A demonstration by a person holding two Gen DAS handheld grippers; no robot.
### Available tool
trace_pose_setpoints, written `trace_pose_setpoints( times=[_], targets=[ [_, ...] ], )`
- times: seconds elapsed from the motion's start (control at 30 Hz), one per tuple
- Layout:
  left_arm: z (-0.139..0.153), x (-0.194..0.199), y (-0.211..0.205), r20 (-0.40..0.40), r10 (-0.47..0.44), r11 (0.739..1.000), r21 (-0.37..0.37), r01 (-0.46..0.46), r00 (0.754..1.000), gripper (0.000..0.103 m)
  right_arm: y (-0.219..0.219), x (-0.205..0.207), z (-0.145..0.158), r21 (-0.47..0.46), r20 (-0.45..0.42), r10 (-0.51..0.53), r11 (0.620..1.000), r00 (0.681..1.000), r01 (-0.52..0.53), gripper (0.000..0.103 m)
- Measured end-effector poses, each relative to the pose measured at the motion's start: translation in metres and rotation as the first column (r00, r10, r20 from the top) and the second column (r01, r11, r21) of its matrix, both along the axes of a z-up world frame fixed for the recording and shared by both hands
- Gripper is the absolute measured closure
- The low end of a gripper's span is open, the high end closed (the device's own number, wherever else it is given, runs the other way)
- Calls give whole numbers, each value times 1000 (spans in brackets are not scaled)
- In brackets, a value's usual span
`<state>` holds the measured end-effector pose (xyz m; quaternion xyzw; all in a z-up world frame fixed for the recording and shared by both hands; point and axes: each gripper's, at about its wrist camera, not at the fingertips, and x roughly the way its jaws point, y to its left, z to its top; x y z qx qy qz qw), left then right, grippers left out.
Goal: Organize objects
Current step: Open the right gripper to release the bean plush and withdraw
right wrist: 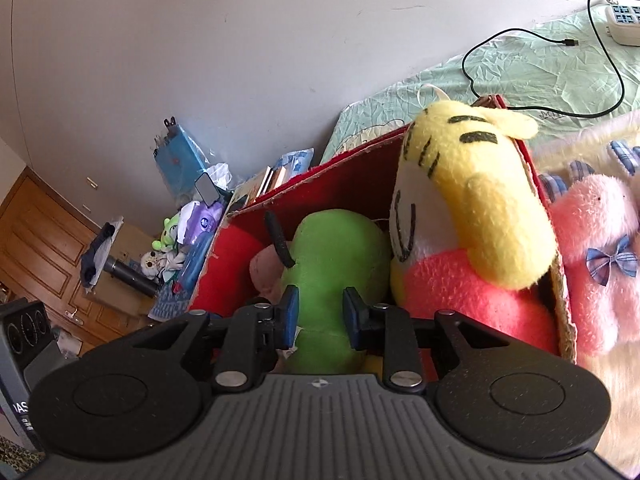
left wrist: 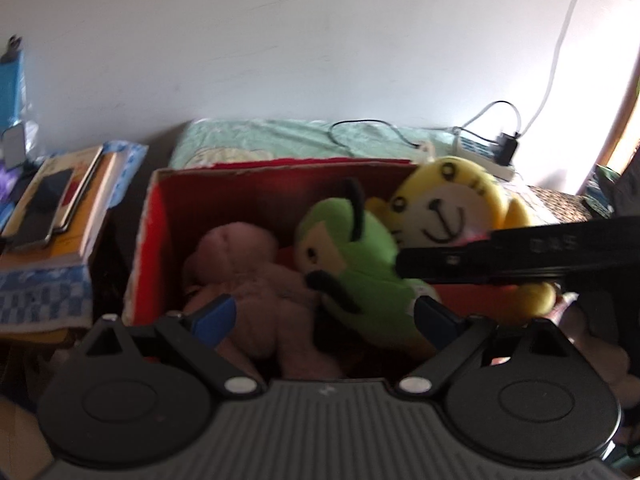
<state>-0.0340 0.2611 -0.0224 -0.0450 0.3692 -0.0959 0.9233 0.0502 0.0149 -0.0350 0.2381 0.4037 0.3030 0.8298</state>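
Right wrist view, right claw (right wrist: 319, 316) clamped on green plush (right wrist: 336, 248), inside crowded red box (right wrist: 352, 184), left claw (left wrist: 325, 318) wide, empty.

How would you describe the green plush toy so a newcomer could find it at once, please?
Find the red cardboard box on the bed. Inside, the green plush toy lies between a dusty-pink plush and a yellow tiger plush. It alone is lime green with black ears.

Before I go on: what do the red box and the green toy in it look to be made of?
Red box: looks like cardboard, matte red faces; the torn rim shows a pale corrugated edge. Green toy: soft plush, short fuzzy pile; it appears to dent between the right gripper's fingers.
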Motion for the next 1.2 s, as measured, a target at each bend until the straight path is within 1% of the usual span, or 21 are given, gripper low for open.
trace_pose_setpoints(
  times=[0.07, 0.13, 0.23, 0.37, 0.43, 0.5, 0.63, 0.93, 1.13, 1.2],
  targets=[
    [0, 4, -1, -12, 19, 1000, 20, -19, 1000, 8, -1, -2, 1, 4, 6, -7, 1000, 1000, 7, 76],
    [0, 8, -6, -16, 31, 998, 56, -30, 999, 8, -3, -5, 2, 17, 11, -14, 1000, 1000, 13, 75],
    [1, 6, -15, 0, 26, 993, 113, -25, 1000, 7, -6, -7, 4, 24, 24, -31, 999, 999, 31, 75],
    [4, 3, -28, 17, 23, 978, 209, -26, 1000, 4, -12, -13, 5, 35, 37, -64, 997, 997, 63, 75],
    [6, 2, -35, 23, 28, 967, 254, -33, 999, 4, -12, -16, 7, 22, 51, -74, 997, 996, 72, 75],
    [7, 3, -41, 21, 30, 959, 280, -35, 999, 4, -12, -20, 9, 1, 72, -80, 997, 994, 80, 74],
    [7, 5, -51, -9, 47, 943, 331, -42, 999, 4, -11, -25, 12, -33, 110, -86, 995, 990, 91, 70],
    [7, 3, -56, -51, 88, 933, 355, -64, 995, 4, -17, -35, 11, -50, 146, -109, 992, 983, 117, 68],
    [10, -2, -59, -51, 90, 931, 359, -65, 995, 3, -17, -45, 14, -55, 172, -108, 991, 979, 119, 63],
    [12, -6, -61, -46, 93, 929, 363, -71, 995, 3, -18, -48, 16, -49, 177, -107, 992, 978, 117, 56]
  ],
)
